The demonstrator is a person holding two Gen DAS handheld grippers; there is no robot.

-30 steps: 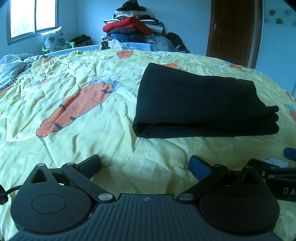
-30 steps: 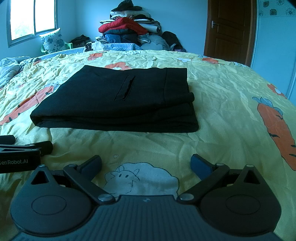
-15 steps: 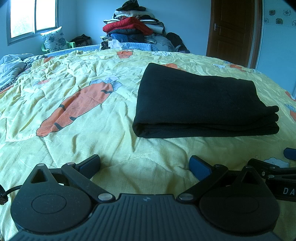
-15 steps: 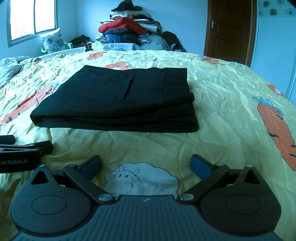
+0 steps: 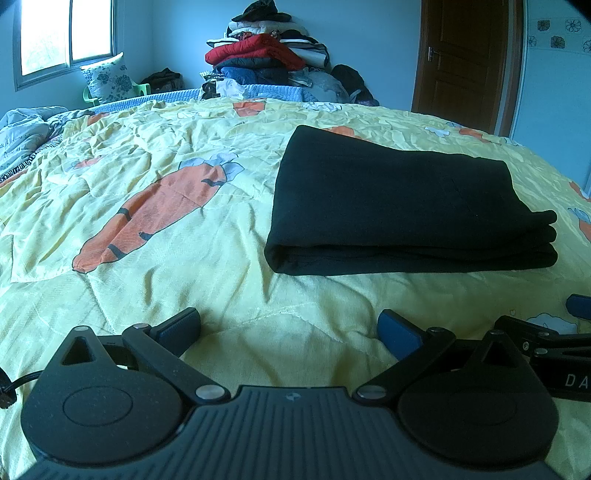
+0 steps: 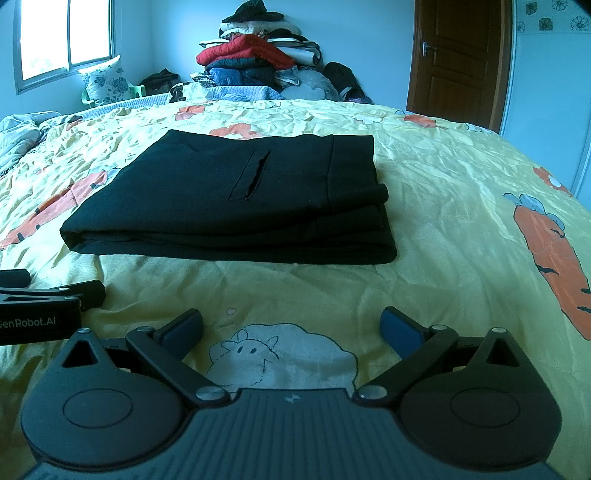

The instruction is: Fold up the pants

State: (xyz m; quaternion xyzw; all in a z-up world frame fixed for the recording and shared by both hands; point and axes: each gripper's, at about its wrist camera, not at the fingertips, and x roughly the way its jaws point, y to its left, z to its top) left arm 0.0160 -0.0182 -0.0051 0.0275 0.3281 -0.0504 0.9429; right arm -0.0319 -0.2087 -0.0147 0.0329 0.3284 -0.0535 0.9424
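The black pants (image 5: 399, 206) lie folded into a flat rectangle on the yellow carrot-print bedspread (image 5: 166, 258). In the right wrist view the pants (image 6: 236, 199) show a back pocket slit on top. My left gripper (image 5: 288, 328) is open and empty, resting low on the bedspread in front of the pants. My right gripper (image 6: 291, 325) is open and empty too, just short of the pants' near edge. Each gripper shows at the edge of the other's view: the right one (image 5: 546, 332) and the left one (image 6: 51, 295).
A tall pile of clothes (image 5: 269, 62) stands at the far end of the bed. A brown door (image 5: 465, 59) is at the back right, a window (image 5: 62, 33) and a floral pillow (image 5: 107, 77) at the back left. Crumpled bedding (image 5: 22, 129) lies at the left.
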